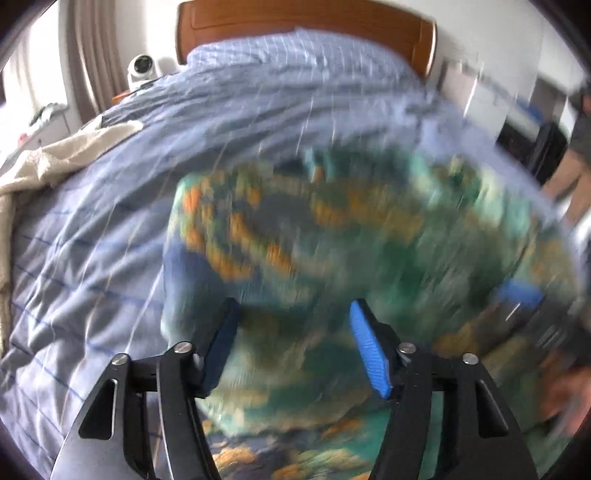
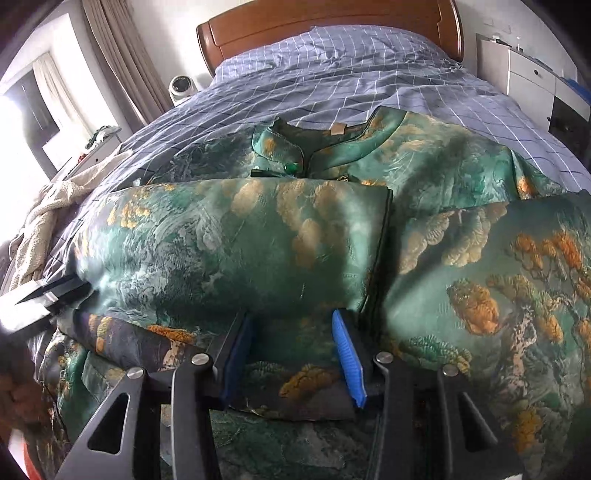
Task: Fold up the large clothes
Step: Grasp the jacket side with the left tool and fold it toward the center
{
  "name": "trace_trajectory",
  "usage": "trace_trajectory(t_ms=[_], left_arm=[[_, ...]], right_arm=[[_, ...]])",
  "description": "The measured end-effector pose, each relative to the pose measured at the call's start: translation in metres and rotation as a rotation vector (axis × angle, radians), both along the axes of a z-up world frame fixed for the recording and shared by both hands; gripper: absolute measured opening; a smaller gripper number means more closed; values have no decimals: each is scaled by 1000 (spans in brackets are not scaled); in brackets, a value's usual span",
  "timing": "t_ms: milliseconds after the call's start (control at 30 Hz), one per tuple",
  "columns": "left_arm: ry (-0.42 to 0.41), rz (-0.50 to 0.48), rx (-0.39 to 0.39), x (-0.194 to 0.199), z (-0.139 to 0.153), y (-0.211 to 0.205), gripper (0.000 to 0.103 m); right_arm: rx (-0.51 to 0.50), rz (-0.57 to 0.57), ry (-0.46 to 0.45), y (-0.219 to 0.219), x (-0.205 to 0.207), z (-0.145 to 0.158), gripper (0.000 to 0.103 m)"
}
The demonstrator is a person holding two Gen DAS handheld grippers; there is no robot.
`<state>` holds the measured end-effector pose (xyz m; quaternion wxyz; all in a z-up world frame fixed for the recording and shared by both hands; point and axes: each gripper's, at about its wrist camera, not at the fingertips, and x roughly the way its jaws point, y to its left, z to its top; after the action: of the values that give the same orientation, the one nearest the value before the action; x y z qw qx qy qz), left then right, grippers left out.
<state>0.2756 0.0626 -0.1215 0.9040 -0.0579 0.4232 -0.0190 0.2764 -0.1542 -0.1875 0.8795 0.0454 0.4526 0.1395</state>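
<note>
A green brocade garment (image 2: 229, 243) with orange trees and pale clouds lies spread on the bed, its collar (image 2: 295, 155) toward the headboard. Its left side is folded over the middle. My right gripper (image 2: 293, 350) hangs low over the near hem, jaws partly apart, with a flap of the cloth lying between the blue pads (image 2: 347, 358) and no squeeze visible. In the left wrist view the garment (image 1: 332, 240) is smeared by motion blur. My left gripper (image 1: 295, 332) stands open above it, nothing pinched. The right gripper (image 1: 535, 317) shows as a blur at the right edge.
The bed cover (image 2: 369, 74) is blue with a white grid, under a wooden headboard (image 2: 332, 18). A cream blanket (image 1: 48, 162) lies at the left edge. A white dome camera (image 2: 181, 86) sits beside the bed, white drawers (image 2: 532, 74) stand on the right, and a person's arm (image 1: 569, 177) shows there.
</note>
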Motion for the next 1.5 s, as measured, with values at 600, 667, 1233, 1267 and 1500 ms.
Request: trace_trajectory(t_ms=[600, 667, 1233, 1267, 1500], left_arm=[[77, 73, -14, 94, -69, 11, 82], [82, 55, 4, 85, -60, 7, 82], [11, -57, 85, 27, -63, -8, 90], [8, -55, 84, 25, -61, -8, 90], [0, -84, 76, -33, -25, -6, 90]], right_arm=[[32, -3, -45, -5, 1, 1, 45], [37, -4, -44, -6, 1, 1, 45], [7, -5, -49, -2, 0, 1, 45], [8, -5, -49, -2, 0, 1, 45], [-26, -31, -62, -3, -21, 23, 47]])
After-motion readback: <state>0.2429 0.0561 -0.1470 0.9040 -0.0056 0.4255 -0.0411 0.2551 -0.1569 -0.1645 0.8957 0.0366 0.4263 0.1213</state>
